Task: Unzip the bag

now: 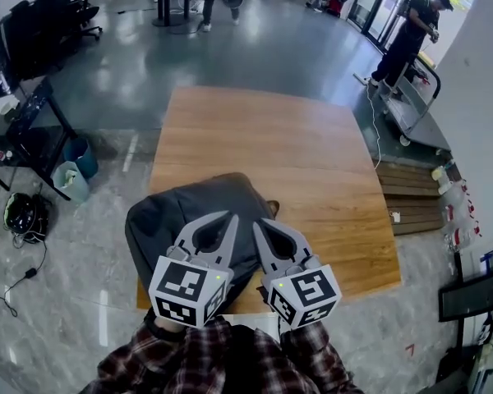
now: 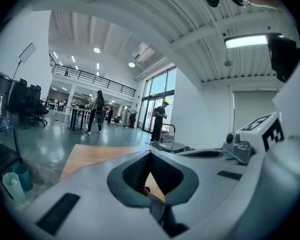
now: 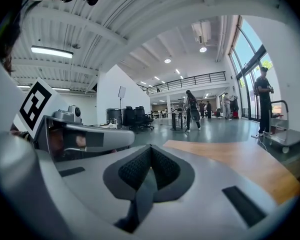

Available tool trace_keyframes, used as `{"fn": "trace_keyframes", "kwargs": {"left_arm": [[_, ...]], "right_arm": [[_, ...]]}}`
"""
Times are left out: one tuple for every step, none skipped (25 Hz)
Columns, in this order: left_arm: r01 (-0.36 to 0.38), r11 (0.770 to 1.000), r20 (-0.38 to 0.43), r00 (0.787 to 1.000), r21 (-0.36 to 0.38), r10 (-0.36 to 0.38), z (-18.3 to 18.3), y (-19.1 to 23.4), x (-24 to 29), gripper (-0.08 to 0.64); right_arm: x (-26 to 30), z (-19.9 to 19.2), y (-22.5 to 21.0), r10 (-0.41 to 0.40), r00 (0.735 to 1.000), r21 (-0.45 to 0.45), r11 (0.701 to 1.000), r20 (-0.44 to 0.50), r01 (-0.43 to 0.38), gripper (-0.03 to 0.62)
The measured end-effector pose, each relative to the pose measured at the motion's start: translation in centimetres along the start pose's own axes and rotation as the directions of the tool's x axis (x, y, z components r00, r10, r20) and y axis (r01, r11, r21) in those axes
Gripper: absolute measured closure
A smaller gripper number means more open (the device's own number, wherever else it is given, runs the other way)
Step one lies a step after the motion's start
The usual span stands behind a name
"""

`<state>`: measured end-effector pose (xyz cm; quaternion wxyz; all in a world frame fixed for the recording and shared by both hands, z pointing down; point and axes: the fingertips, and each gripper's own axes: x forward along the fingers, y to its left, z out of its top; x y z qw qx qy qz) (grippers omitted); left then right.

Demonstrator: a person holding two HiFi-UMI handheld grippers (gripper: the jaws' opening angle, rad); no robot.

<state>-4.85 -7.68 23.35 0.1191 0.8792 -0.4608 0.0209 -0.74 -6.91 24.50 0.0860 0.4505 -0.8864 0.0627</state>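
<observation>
Head view: the left gripper (image 1: 228,220) and right gripper (image 1: 260,226) hover with jaws pressed together, holding nothing. They are above the dark grey soft fabric bag (image 1: 160,220), which lies at the near edge of the square light-brown wooden surface (image 1: 296,146). Probable step: approach. No zipper pull is discernible; locate it, spread the jaws, then pinch it.

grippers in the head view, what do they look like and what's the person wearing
Both the left gripper and right gripper are light grey, with pointed jaws lined in dark grey. Each carries a white cube of black square markers. The sleeves are red and dark plaid.
</observation>
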Motion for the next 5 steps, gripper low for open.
{"fn": "trace_keyframes", "kwargs": {"left_arm": [[0.002,1.000,-0.002,1.000,0.000,-0.002,-0.02,-0.01,0.13,0.554],[0.004,1.000,-0.003,1.000,0.000,-0.004,-0.03,-0.02,0.27,0.554],[0.006,1.000,-0.005,1.000,0.000,-0.006,-0.04,-0.03,0.41,0.554],[0.008,1.000,-0.006,1.000,-0.001,-0.008,-0.05,-0.04,0.56,0.554],[0.010,1.000,-0.007,1.000,-0.001,-0.010,-0.06,-0.06,0.70,0.554]], "right_arm": [[0.05,-0.01,-0.11,-0.002,1.000,-0.001,1.000,-0.001,0.002,0.583],[0.10,-0.02,-0.24,-0.004,1.000,0.000,1.000,-0.002,0.004,0.583],[0.14,-0.01,-0.37,-0.006,1.000,0.000,1.000,-0.002,0.006,0.583],[0.18,0.00,-0.51,-0.008,1.000,0.000,1.000,-0.003,0.008,0.583],[0.22,0.01,-0.64,-0.011,1.000,0.000,1.000,-0.003,0.011,0.583]]}}
